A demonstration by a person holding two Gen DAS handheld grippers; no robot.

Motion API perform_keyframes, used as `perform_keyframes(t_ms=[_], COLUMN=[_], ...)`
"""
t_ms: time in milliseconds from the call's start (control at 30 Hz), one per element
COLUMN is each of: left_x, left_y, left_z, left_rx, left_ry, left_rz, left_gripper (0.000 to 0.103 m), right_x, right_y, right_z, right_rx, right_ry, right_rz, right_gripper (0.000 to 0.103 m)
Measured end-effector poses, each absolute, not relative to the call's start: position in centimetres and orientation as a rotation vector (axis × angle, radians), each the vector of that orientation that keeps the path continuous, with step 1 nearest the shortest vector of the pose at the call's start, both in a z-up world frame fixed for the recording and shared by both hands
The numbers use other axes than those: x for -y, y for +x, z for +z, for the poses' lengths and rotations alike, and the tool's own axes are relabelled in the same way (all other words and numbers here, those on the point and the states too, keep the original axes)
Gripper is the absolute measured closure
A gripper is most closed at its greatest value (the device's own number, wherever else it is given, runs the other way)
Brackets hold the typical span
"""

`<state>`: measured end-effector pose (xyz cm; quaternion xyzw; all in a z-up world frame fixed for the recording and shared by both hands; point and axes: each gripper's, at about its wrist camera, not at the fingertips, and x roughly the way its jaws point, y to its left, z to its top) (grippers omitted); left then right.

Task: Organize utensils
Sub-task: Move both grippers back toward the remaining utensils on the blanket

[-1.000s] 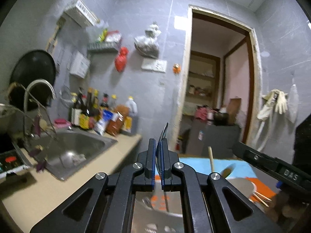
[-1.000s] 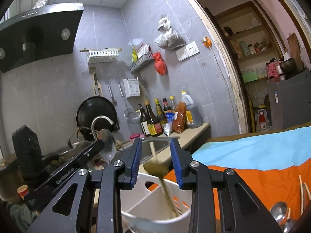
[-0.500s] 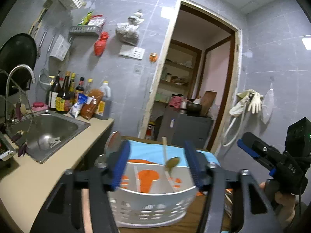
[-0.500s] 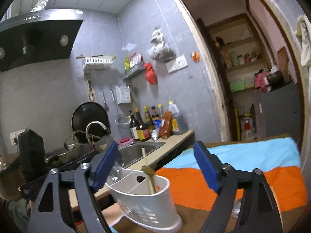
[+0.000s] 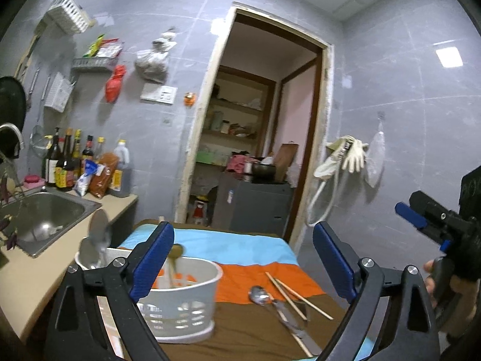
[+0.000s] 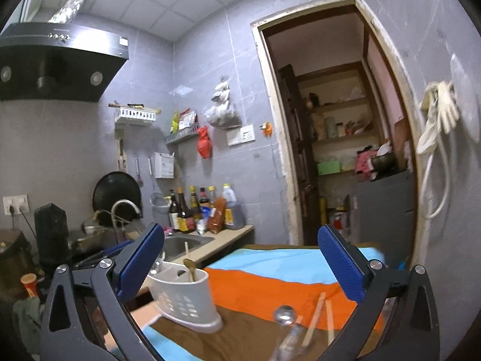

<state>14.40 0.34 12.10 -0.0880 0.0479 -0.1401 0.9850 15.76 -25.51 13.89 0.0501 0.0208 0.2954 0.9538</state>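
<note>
Both grippers empty, fingers wide, loose utensils waiting on the cloth

Left gripper [image 5: 243, 261] and right gripper [image 6: 240, 266] have just been opening, nothing between them. At five o'clock of the white caddy [image 5: 180, 297] lie a metal spoon [image 5: 259, 295] and chopsticks [image 5: 296, 293]: light, stiff, probably slippery, so pinch mid-handle, low against the surface [image 5: 255, 328].

The utensil holder [image 5: 183, 297] stands left of the spoon [image 5: 259, 295] and chopsticks [image 5: 296, 296] on the table [image 5: 249, 331].

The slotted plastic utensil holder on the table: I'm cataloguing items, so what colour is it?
White, the slotted plastic utensil holder shows best in the left wrist view.
</note>
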Motion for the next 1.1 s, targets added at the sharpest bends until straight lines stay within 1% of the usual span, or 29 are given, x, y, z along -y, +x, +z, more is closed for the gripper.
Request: perform_keyframes(t_ms=[167, 300, 433, 633, 933, 1033, 1067, 1100], left_x=[1.8, 3.2, 4.3, 5.8, 8.2, 8.9, 9.0, 9.1], left_y=[13.6, 13.5, 14.3, 16.3, 21.1, 22.8, 23.2, 23.8], left_z=[12.7, 11.9, 9.9, 6.2, 2.1, 1.3, 1.2, 1.0], left_rx=[-0.106, -0.142, -0.193, -0.264, -0.430, -0.479, -0.490, -0.505], left_ry=[-0.138, -0.115, -0.099, -0.068, -0.036, -0.020, -0.019, -0.019], left_rz=[-0.310, -0.316, -0.313, -0.309, -0.326, -0.314, -0.313, -0.310], left_gripper=[0.008, 0.007, 0.007, 0.007, 0.008, 0.008, 0.008, 0.009], right_x=[27.0, 27.6, 28.2, 29.4, 31.9, 32.3, 32.3, 32.3], right_y=[14.0, 13.7, 14.3, 16.8, 23.5, 25.7, 26.4, 27.2], right_z=[14.3, 12.3, 9.5, 5.1, 1.1, 0.0, -0.3, -0.6], right_rx=[-0.109, -0.150, -0.172, -0.228, -0.391, -0.455, -0.476, -0.501], right_ry=[0.043, 0.006, 0.000, -0.008, 0.065, 0.083, 0.085, 0.083], right_rz=[0.543, 0.506, 0.489, 0.452, 0.463, 0.471, 0.475, 0.476], right_gripper=[0.000, 0.000, 0.000, 0.000, 0.000, 0.007, 0.015, 0.022])
